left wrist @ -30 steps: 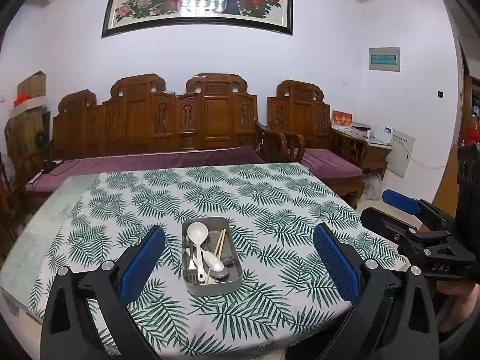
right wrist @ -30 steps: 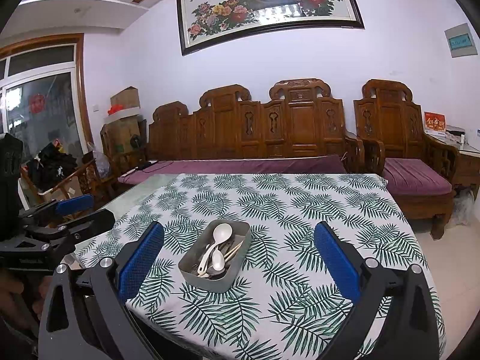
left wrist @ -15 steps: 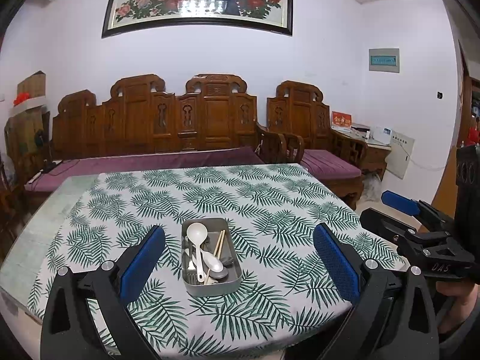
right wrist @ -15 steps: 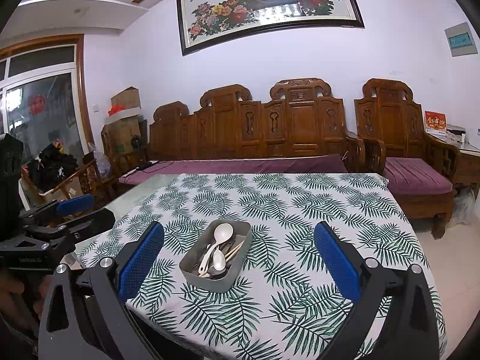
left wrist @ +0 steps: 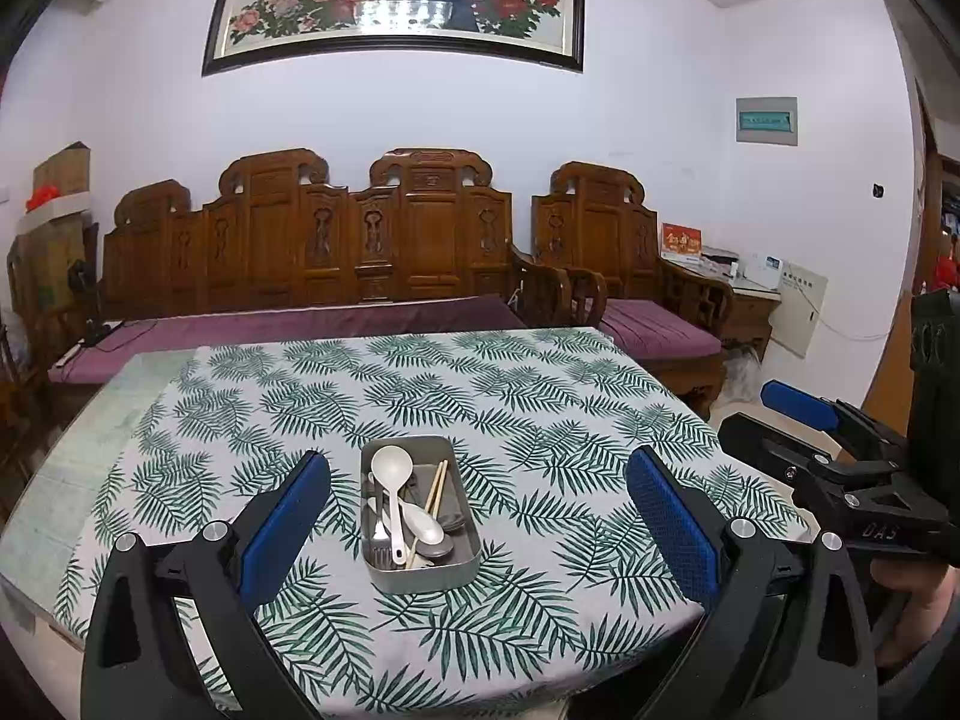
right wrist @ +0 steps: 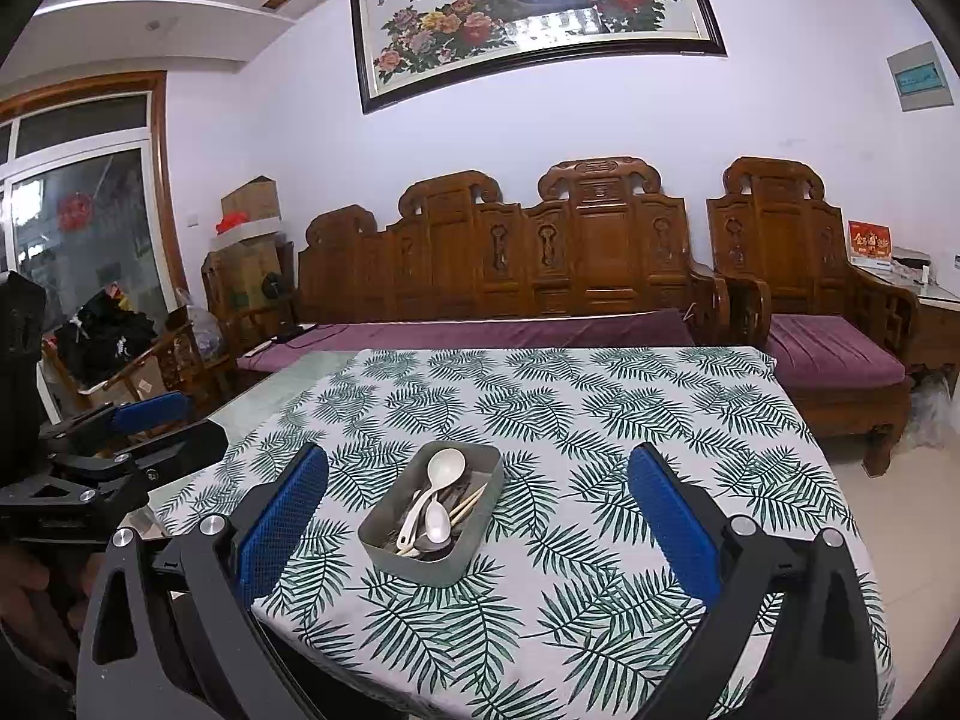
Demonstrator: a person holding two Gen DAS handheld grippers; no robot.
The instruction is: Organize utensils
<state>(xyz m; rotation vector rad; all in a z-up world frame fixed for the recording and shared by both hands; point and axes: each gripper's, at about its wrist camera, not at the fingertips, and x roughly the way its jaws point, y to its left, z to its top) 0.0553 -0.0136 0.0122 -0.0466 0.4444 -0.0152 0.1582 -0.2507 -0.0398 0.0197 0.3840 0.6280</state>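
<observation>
Both tongs hang spread apart, holding nothing: the left gripper (left wrist: 477,516) and the right gripper (right wrist: 478,516) sit short of the table's near edge. Just beyond, on the leaf-print tablecloth (left wrist: 540,402), a grey tray (left wrist: 420,573) holds white spoons (left wrist: 393,480), chopsticks (left wrist: 435,489) and darker metal pieces (too tangled to identify)

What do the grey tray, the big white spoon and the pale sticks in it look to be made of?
Grey tray: likely matte plastic or painted metal; dull, even walls with rounded corners. Big white spoon: probably plastic or melamine; opaque, with a soft sheen. Pale sticks: seemingly chopsticks of wood or bamboo; tan and thin, grain too small to see.
</observation>
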